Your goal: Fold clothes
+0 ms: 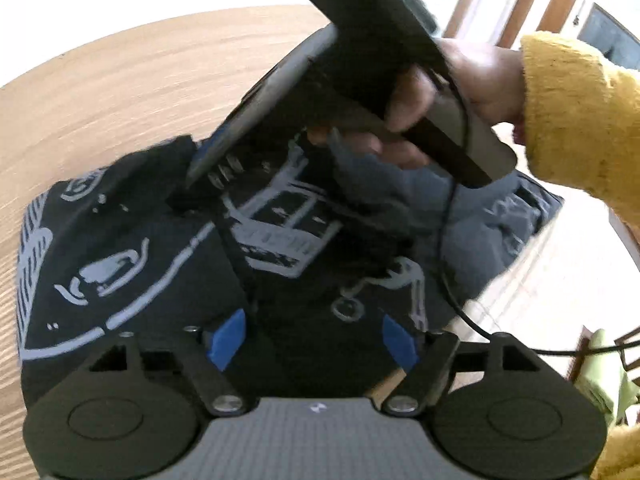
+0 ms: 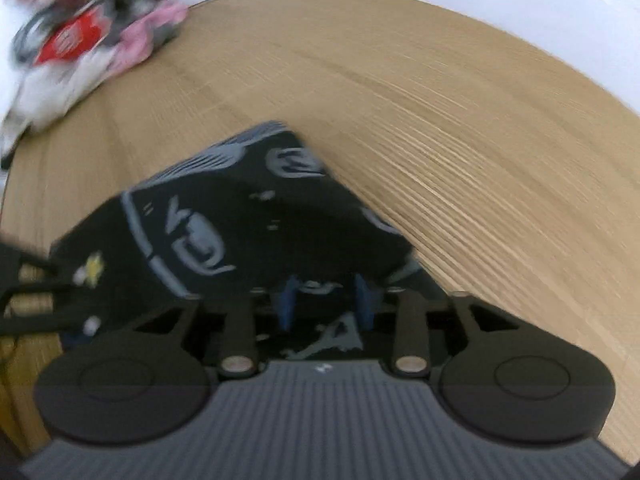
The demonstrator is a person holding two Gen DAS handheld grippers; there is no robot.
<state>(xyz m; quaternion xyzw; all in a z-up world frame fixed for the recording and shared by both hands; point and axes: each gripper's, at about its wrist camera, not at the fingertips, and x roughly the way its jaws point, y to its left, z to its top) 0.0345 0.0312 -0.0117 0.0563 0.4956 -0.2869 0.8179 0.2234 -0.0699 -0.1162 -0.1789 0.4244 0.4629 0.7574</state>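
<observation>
Black tee w/ grey-white print (image 1: 132,264) lies on the wooden surface (image 1: 100,100), partly folded, bunched into a thick wedge. In the right wrist view it sits near-centre, its far corner pointing away, bare wood to the right and far side. A 2nd pile of clothes (red/pink/white) (image 2: 80,40) is far left, well apart from it.

Left tongs (image 1: 312,340): blue pads (image 1: 228,338) set wide, black cloth between and under them. Can't tell if they grip anything; looks like hovering/resting on the fabric, no pinch visible.

Right tongs (image 2: 325,304): pads closer together, cloth runs up between them, but the frame is blurred. Can't tell if clamped or just over it. Seen from the left wrist cam, the right unit comes in from far-right, held by a hand (image 1: 460,92) in a yellow sleeve (image 1: 580,120), tip down on the tee's far part.

Handling, my read:
- soft, light jersey, 0 stiffness, drapes and sags once lifted
- multi layers now, so a shallow pinch prob takes only the top layer
- print may be a bit tacky, the rest slides easily on wood
- not fragile

Where to grab: at folded edges/corners, 1 per tongs, pinching through all layers. Avoid mid-panel, it just tents.
</observation>
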